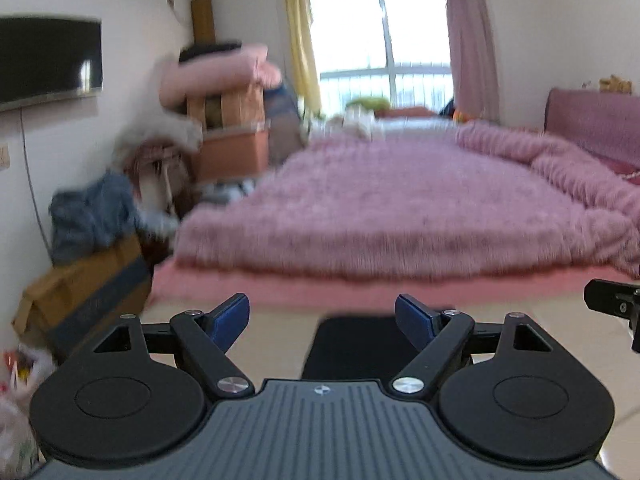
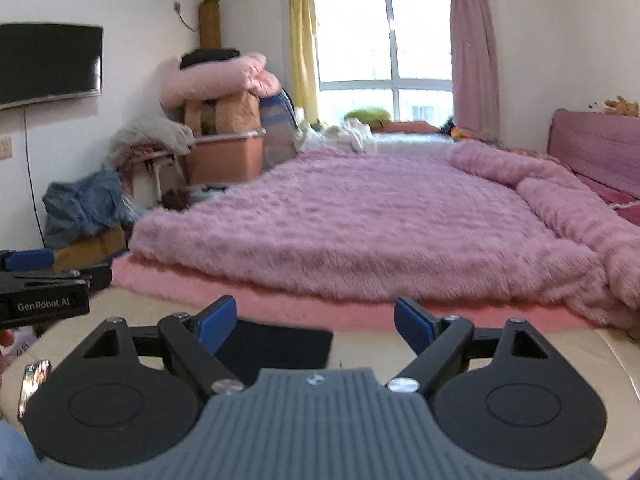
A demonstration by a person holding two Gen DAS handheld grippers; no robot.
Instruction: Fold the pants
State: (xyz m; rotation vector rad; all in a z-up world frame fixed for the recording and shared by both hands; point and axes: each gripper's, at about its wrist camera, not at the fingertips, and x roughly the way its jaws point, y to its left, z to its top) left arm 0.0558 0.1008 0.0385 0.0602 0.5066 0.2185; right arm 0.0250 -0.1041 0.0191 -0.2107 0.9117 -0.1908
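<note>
- Both claws stand wide open with nothing between their blue pads: the left claw (image 1: 322,322) and the right claw (image 2: 316,326) each point out over a pale surface toward the pink bed (image 2: 360,216).
- The pants (image 2: 276,346) appear as a flat black rectangle lying on that pale surface, just ahead of and below the claws; in the left wrist view the same dark cloth (image 1: 354,344) sits between the left claw's fingers but is not touched.
- Its compact, straight-edged outline suggests the folds are already made, so the step in hand looks like the release and lift-away at the close of the task. How many layers it has cannot be told.
- If another fold is wanted, the next move calls for bringing both claws back down to one short edge, pinching its two corners and carrying them across to the opposite edge.
- The left wrist view is blurred, so details there are unreliable.
</note>
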